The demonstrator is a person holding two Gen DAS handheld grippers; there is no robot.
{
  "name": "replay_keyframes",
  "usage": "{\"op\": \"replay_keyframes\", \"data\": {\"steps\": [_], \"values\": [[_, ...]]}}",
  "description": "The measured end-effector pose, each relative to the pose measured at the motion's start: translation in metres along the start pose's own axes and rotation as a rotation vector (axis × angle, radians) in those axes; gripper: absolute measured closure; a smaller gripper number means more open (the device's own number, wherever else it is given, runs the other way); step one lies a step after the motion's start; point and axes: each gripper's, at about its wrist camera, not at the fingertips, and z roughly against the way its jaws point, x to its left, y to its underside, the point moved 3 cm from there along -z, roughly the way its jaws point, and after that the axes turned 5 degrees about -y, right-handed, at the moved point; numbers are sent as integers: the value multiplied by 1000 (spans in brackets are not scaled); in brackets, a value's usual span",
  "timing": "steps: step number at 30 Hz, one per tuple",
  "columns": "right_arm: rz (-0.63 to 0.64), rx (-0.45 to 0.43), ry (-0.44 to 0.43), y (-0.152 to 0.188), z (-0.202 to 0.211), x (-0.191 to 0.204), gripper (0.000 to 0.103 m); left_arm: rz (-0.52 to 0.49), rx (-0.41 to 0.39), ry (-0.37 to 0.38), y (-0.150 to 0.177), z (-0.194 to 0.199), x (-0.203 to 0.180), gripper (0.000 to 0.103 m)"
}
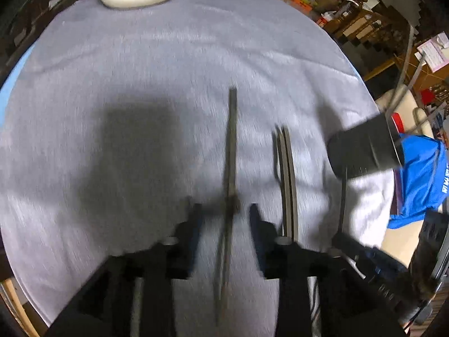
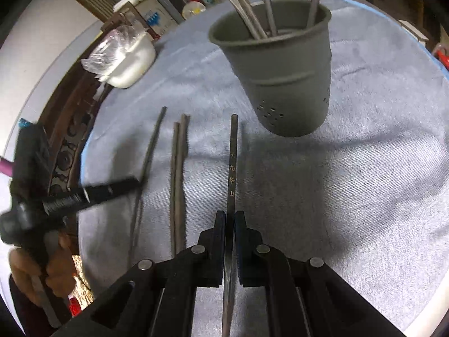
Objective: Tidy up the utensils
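A dark chopstick (image 1: 231, 151) lies on the grey cloth between the fingers of my left gripper (image 1: 226, 219), which is open and not touching it. A pair of chopsticks (image 1: 286, 179) lies just to its right. My right gripper (image 2: 230, 219) is shut on a chopstick with gold characters (image 2: 233, 165), whose tip points at the foot of the dark perforated cup (image 2: 283, 78). Several utensils stand in that cup. In the right wrist view the pair of chopsticks (image 2: 178, 179) and the single chopstick (image 2: 150, 151) lie to the left, with the left gripper (image 2: 132, 184) over the single one.
A white bowl (image 2: 132, 59) holding a plastic bag stands near the cloth's far edge. A person's hand (image 2: 53, 269) grips the left tool's handle. Blue fabric (image 1: 421, 179) lies past the table's right side, with cluttered shelves beyond.
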Motion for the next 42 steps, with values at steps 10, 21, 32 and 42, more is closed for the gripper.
{"op": "replay_keyframes", "data": {"steps": [10,21,32,42], "values": [[-63,34,37,-15,-16,-7,93,-19,9,-48,-46,-24,-16,64],[22,-36,2,-18,-7,6,95,-57,-71,-59,-36,-10,-2,98],[152,-338,-211,-16,75,33,95,-93,-386,36,-13,110,-27,98],[151,-280,-191,-23,84,35,94,-129,-492,58,-6,160,-44,98]]}}
